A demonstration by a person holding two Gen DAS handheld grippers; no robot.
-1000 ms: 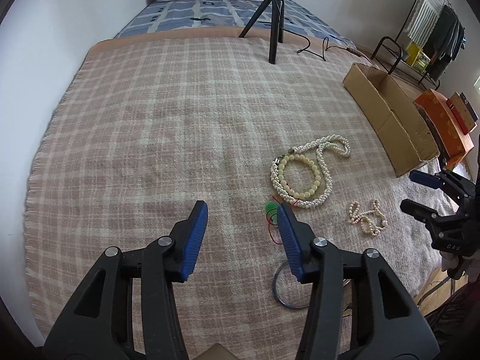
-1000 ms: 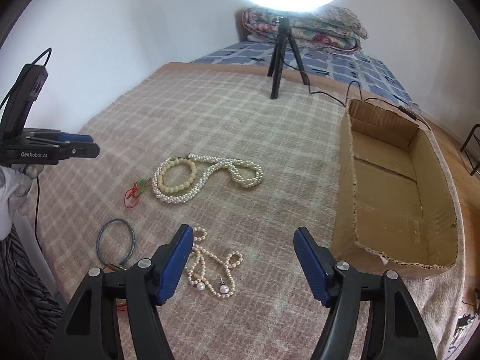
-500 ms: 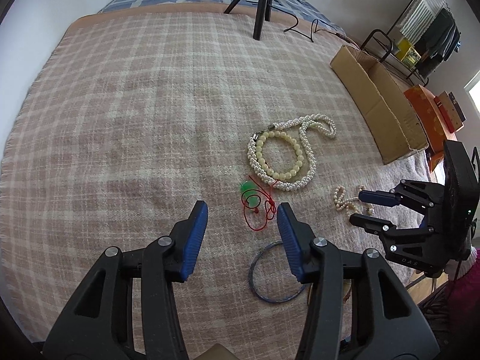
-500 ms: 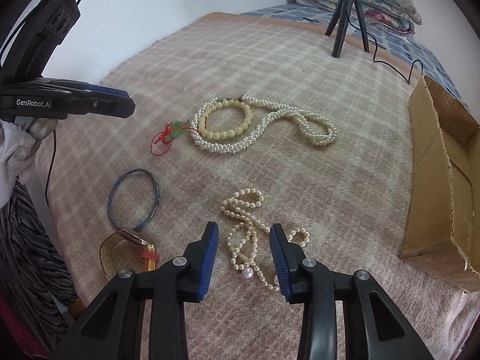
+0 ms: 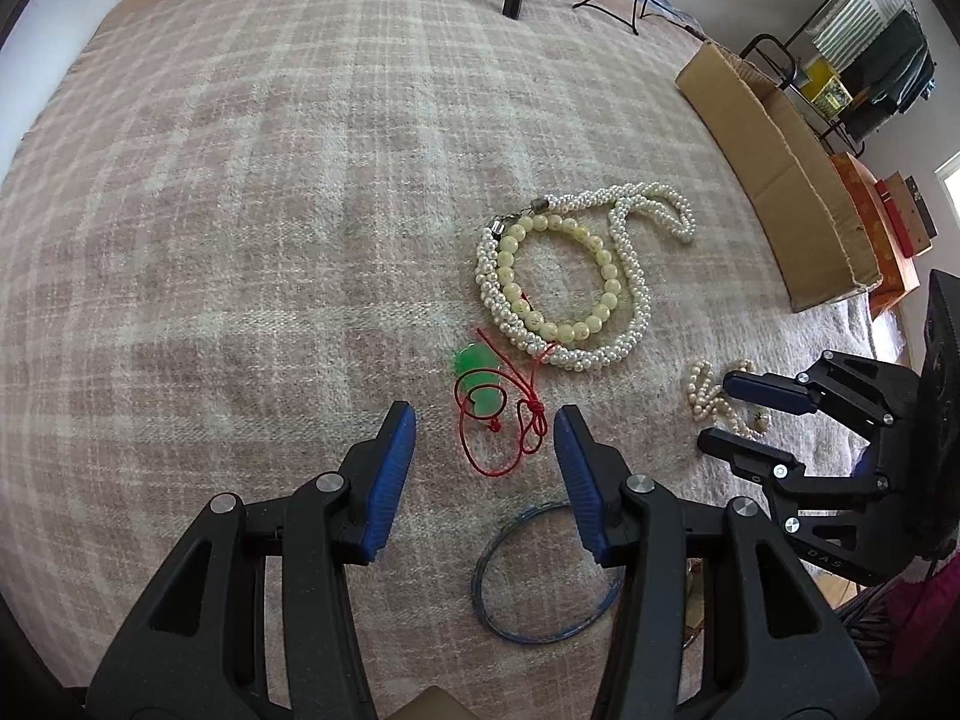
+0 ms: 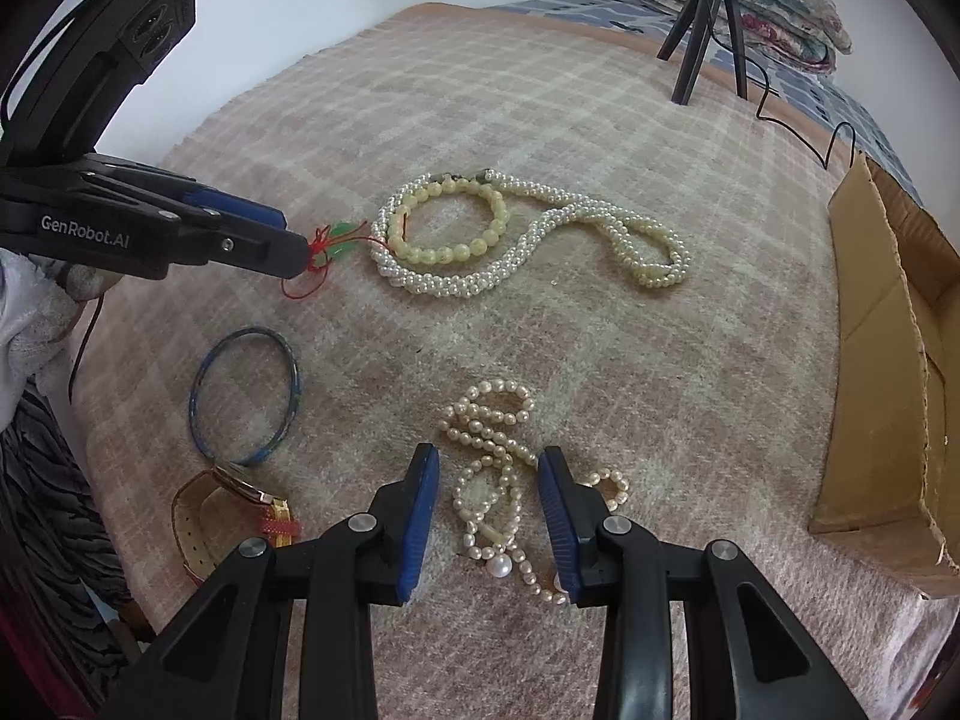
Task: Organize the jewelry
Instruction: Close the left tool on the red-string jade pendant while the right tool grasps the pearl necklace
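Note:
Jewelry lies on a plaid blanket. My left gripper is open, its blue pads either side of a red cord with a green pendant; it also shows in the right wrist view. A thick white pearl rope encircles a yellow bead bracelet. My right gripper is open, straddling a small tangled pearl necklace without gripping it; it also shows in the left wrist view. A blue bangle lies nearby.
An open cardboard box lies at the right edge of the bed. A gold watch with a tan strap sits by the bangle near the front edge. A black tripod and cable stand at the far end.
Both grippers have moved forward and down. The left now brackets the red cord pendant. The right, narrowed from a second ago, now brackets the small pearl necklace.

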